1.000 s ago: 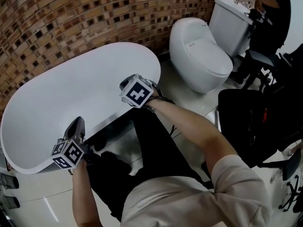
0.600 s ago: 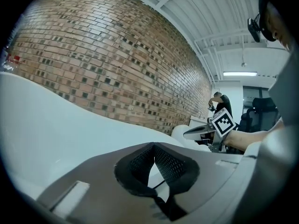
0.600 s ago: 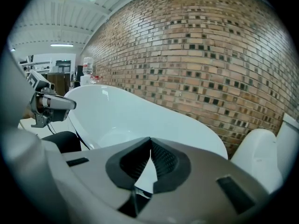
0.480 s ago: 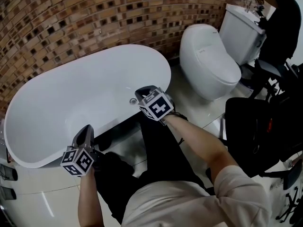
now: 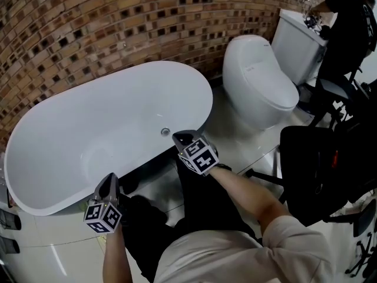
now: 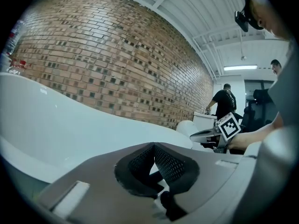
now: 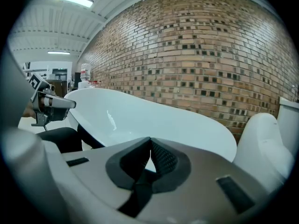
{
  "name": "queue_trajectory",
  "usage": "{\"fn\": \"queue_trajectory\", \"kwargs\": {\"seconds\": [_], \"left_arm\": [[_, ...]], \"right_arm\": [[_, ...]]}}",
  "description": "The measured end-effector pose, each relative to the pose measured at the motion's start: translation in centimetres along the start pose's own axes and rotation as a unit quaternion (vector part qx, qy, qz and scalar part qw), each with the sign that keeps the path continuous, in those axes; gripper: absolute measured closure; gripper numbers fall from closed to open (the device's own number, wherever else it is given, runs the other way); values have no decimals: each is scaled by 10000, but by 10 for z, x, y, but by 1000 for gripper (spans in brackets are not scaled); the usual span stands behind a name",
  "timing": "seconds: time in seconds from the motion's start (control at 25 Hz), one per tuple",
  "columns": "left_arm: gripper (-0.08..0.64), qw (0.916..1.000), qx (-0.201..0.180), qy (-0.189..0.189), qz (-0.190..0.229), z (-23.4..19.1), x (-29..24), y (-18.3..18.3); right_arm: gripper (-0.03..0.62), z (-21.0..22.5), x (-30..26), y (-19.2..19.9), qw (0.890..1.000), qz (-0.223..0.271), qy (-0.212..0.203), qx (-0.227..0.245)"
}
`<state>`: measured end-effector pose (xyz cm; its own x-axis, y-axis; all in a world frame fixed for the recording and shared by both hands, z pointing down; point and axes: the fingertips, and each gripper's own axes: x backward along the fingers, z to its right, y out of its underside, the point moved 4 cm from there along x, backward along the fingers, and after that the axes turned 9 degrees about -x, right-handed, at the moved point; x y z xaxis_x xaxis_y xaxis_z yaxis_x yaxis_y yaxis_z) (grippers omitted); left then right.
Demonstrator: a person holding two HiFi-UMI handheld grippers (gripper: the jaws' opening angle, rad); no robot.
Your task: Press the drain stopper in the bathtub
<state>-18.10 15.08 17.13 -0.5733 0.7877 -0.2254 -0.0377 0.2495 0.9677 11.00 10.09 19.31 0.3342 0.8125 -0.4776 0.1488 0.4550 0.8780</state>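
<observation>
The white oval bathtub (image 5: 100,117) fills the left of the head view, with the small round metal drain stopper (image 5: 165,131) near its front right wall. My right gripper (image 5: 180,138) hovers at the tub's near rim, just right of the stopper and a little nearer me, jaws shut on nothing. My left gripper (image 5: 110,181) is held outside the tub's front rim, also shut and empty. In the left gripper view the pads (image 6: 161,160) meet over the tub (image 6: 51,120), with the right gripper (image 6: 205,135) beyond. The right gripper view shows closed pads (image 7: 159,155) before the tub (image 7: 140,113).
A brick wall (image 5: 118,22) curves behind the tub. A white toilet (image 5: 259,81) and its cistern (image 5: 294,37) stand to the right. A person in black (image 5: 347,22) works at the back right. A black chair (image 5: 318,158) sits by my right arm.
My right gripper has drawn back from over the tub toward its near rim, uncovering the drain stopper. The left gripper has shifted slightly right and nearer me.
</observation>
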Motion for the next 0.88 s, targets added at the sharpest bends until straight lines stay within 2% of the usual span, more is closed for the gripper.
{"fn": "queue_trajectory", "kwargs": {"seconds": [0.12,0.28,0.44,0.68,0.88], "left_arm": [[554,9997,-231,-6,111,4,5,4],[554,9990,-432,-1,104,3,9,12],[554,9989,-445,-88,-84,-2,14,28],[554,9983,-464,-152,-316,-6,20,54],[554,9986,-431,-154,-273,-9,23,58]], "right_arm": [[577,-1,-2,17,10000,63,38,12],[577,-2,-1,20,9997,216,-20,-77],[578,-4,-1,22,9993,320,-99,-155],[578,8,1,28,9975,339,-127,-614],[577,7,1,31,9979,267,-159,-560]]}}
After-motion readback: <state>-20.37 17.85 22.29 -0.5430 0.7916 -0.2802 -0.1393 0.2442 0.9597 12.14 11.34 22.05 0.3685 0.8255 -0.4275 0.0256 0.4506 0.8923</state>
